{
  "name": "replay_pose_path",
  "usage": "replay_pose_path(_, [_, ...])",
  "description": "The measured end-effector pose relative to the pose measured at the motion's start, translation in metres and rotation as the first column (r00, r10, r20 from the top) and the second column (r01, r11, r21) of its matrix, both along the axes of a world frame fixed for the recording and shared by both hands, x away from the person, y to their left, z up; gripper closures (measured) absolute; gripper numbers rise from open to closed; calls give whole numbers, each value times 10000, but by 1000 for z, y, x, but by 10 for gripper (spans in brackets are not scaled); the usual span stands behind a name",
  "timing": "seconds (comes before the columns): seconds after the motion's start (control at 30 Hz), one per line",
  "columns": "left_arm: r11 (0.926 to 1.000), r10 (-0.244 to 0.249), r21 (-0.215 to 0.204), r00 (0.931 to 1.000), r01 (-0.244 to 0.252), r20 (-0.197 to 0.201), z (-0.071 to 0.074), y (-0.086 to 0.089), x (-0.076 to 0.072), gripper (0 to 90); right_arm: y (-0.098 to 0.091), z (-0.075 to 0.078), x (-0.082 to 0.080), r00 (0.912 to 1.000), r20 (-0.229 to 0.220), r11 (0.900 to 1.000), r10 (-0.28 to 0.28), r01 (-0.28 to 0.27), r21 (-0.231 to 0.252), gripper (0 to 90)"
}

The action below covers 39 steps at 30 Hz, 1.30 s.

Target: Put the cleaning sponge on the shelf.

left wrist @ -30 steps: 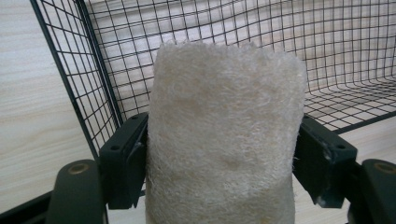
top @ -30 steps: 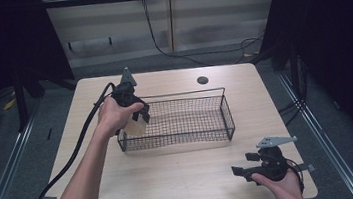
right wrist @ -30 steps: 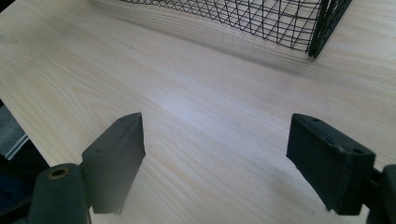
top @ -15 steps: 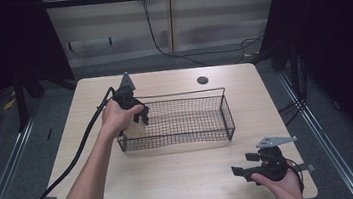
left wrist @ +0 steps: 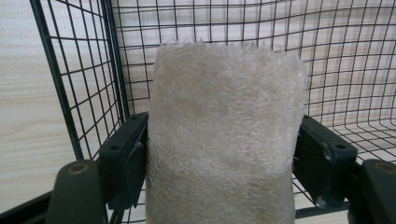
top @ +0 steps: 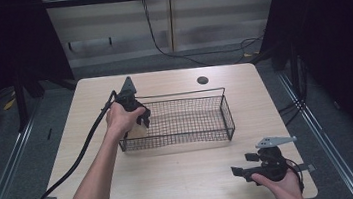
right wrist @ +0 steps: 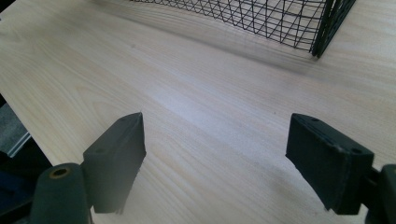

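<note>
A cream, fibrous loofah-like sponge point(left wrist: 224, 135) stands upright between my left gripper's jaws, which press on both its sides. In the high view the left gripper point(top: 139, 123) points down into the left end of the black wire basket point(top: 227, 119), with the pale sponge point(top: 136, 131) just inside the basket's left wall. The basket's mesh point(left wrist: 79, 84) surrounds the sponge in the left gripper view. My right gripper point(top: 253, 169) rests low over the table's front right corner, its jaws wide apart with bare wood between them point(right wrist: 215, 154).
The light wooden table point(top: 183, 179) has a round cable hole point(top: 202, 80) at the back. A black cable point(top: 78, 158) trails from the left gripper off the table's left front. The basket's corner point(right wrist: 322, 32) lies ahead of the right gripper. Dark floor surrounds the table.
The left gripper with the sponge has dropped slightly deeper into the basket's left end. The right gripper has stayed in place.
</note>
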<state>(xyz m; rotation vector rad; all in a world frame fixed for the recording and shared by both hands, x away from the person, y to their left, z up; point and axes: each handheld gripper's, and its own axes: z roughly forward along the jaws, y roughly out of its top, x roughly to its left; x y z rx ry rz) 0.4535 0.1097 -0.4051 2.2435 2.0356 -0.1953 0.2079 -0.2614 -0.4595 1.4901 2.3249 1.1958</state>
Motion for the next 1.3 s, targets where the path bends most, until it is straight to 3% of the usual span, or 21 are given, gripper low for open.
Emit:
replay_pose_path(0.57, [9998,-21,203,9999,23,-116,-13,-3,1,272,1,0,0,9999,-9,9999,136,-136,3,199])
replay_pose_path(0.67, [10000,55,-12,9997,-55,-258,-16,-2,2,272,1,0,0,9999,6,9999,160,-160,7,200])
replay_pose_path(0.7, [9997,137,179,9998,-134,-137,-19,0,2,272,1,0,0,9998,12,9998,197,-197,-4,202])
replay_pose_path(0.87, [9993,76,368,9997,-67,-238,-25,3,3,271,1,0,0,9998,0,9998,179,-179,-12,203])
replay_pose_path(0.9, [9991,225,374,9997,-221,-103,-26,3,2,271,1,0,0,9998,0,9998,179,-179,-12,203])
replay_pose_path(0.97, [9997,3,264,9999,1,-150,-24,1,2,270,1,0,0,9998,15,9998,199,-199,-22,204])
replay_pose_path(1.0, [9996,173,216,9998,-171,-61,-24,1,2,269,1,0,0,9998,11,9998,194,-194,-26,204])
replay_pose_path(1.1, [9979,16,648,9999,-9,-99,-26,0,2,268,1,0,0,9998,5,9998,173,-173,-21,204])
replay_pose_path(1.23, [9986,-80,525,9999,87,-148,-28,-1,1,267,1,0,0,9998,11,9998,189,-189,-24,204])
replay_pose_path(1.3, [9987,-219,450,9991,235,-359,-30,-2,2,265,1,0,0,9998,11,9998,175,-175,-28,204])
